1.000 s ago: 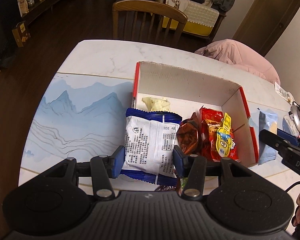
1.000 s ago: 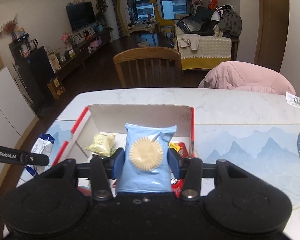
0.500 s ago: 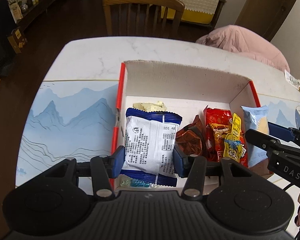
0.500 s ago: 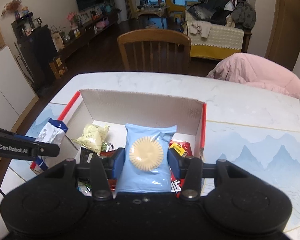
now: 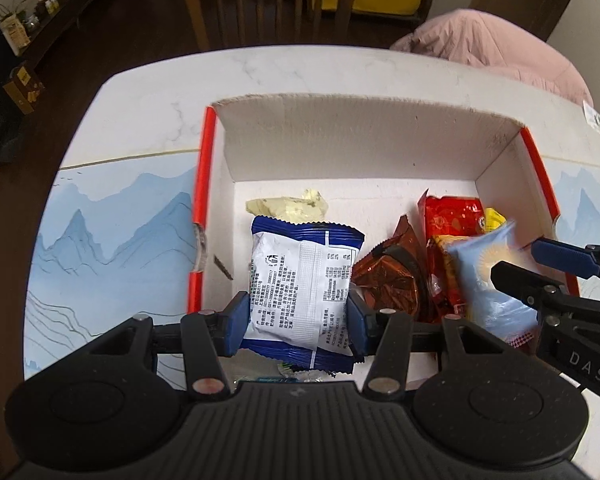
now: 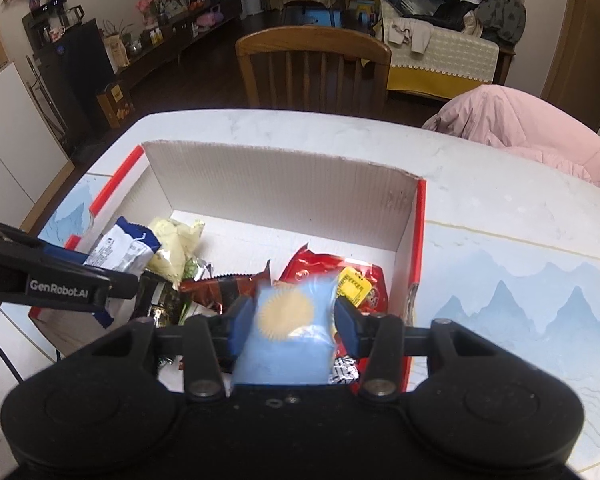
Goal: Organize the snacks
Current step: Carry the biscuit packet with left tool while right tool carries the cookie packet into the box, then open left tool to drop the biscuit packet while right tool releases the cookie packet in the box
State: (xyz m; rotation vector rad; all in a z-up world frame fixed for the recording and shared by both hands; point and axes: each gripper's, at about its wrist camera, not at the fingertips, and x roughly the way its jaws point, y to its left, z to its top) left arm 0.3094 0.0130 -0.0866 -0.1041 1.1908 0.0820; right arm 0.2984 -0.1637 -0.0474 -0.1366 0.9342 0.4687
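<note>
A white cardboard box (image 5: pixel 364 136) with red edges stands open on the table. My left gripper (image 5: pixel 296 316) is shut on a blue-and-white snack packet (image 5: pixel 300 280), low over the box's left half. My right gripper (image 6: pixel 286 320) is shut on a light blue biscuit packet (image 6: pixel 286 344), which looks blurred, over the right half of the box (image 6: pixel 280 184). Each view shows the other gripper at its edge: the right gripper (image 5: pixel 540 268) and the left gripper (image 6: pixel 80 276). In the box lie a pale yellow packet (image 5: pixel 288 208), a brown foil packet (image 5: pixel 388 276) and a red packet (image 5: pixel 452 212).
A blue mountain-print mat (image 5: pixel 112 240) covers the white marble table on both sides of the box. A wooden chair (image 6: pixel 312 64) stands at the far edge. A pink garment (image 6: pixel 520 120) lies at the far right. Small wrappers lie at the box's near end.
Both grippers have sunk and moved forward over the box, each with its packet still in it. The light blue packet has turned blurry between the right fingers.
</note>
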